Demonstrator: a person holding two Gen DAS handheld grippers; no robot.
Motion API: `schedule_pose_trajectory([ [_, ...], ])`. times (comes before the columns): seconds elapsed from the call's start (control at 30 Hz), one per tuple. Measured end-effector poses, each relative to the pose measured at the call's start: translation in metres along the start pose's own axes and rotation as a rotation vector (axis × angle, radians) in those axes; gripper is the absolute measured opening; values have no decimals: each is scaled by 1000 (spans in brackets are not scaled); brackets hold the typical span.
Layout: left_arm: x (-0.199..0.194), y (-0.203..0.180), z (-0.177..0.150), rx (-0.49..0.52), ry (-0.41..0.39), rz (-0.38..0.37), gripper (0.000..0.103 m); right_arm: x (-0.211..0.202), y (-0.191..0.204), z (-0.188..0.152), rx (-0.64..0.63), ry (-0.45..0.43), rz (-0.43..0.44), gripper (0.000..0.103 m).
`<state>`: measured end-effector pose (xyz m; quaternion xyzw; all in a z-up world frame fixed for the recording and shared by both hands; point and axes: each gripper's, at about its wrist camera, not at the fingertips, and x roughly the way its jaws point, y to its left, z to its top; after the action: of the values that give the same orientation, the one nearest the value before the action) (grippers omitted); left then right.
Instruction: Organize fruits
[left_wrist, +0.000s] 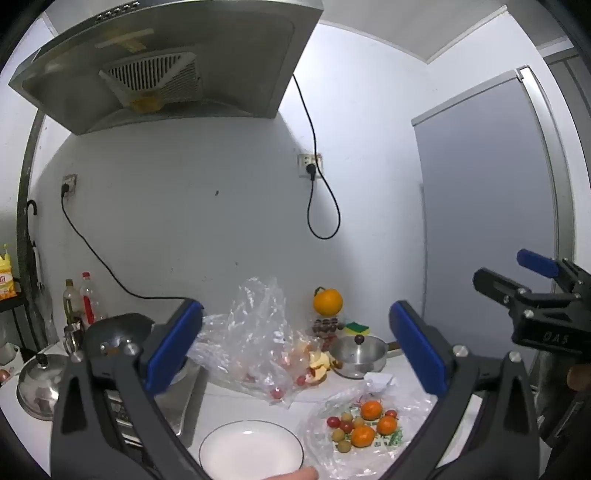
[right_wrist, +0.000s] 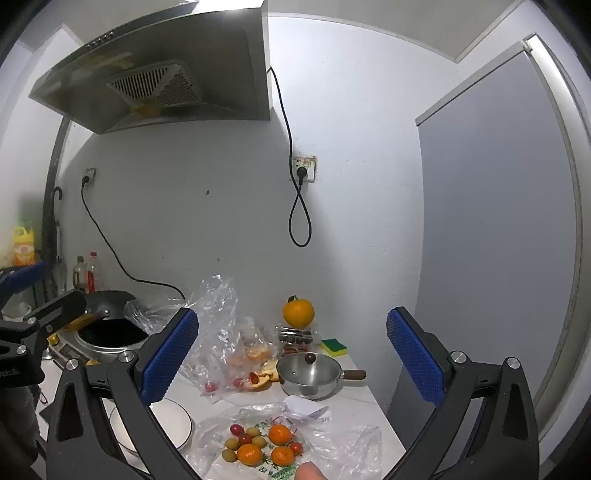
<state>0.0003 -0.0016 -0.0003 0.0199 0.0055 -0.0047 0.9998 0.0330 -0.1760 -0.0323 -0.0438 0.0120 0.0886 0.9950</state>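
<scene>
Sorting: fruit goes from the bag to the plate, I think; none is on the plate yet.
Fruit place: 3 oranges, red tomatoes and little green fruits lie in a bunch on the flat clear bag on the worktop.
Plate place: white, bare, just beside the bag on its left.
Left tool: blue pads wide apart, nothing between them, up above the worktop.
Right tool: blue pads wide apart too, nothing between them.
Fruit and tools: the bunch sits low and near, below the gap of each tool; no pad touches it.
Oranges: round, light, a bit soft; take 1 by its 2 sides at the middle, and squeeze gently.
Tomatoes: small, smooth, slippery; they may pop or roll away if pinched hard.
Green fruits: small and round; hard or soft, I cannot tell.
Bag: thin and crinkly; it may slide or get caught in the pads.
Further back: a big orange, a small pot and another bag with peels.
</scene>
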Motion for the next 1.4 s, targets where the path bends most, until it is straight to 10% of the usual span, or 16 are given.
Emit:
schedule_pose_trajectory([
  [1.4, 17, 3, -5, -42, 80, -27, 102, 0, -6, -7, 40, 73, 43, 103],
])
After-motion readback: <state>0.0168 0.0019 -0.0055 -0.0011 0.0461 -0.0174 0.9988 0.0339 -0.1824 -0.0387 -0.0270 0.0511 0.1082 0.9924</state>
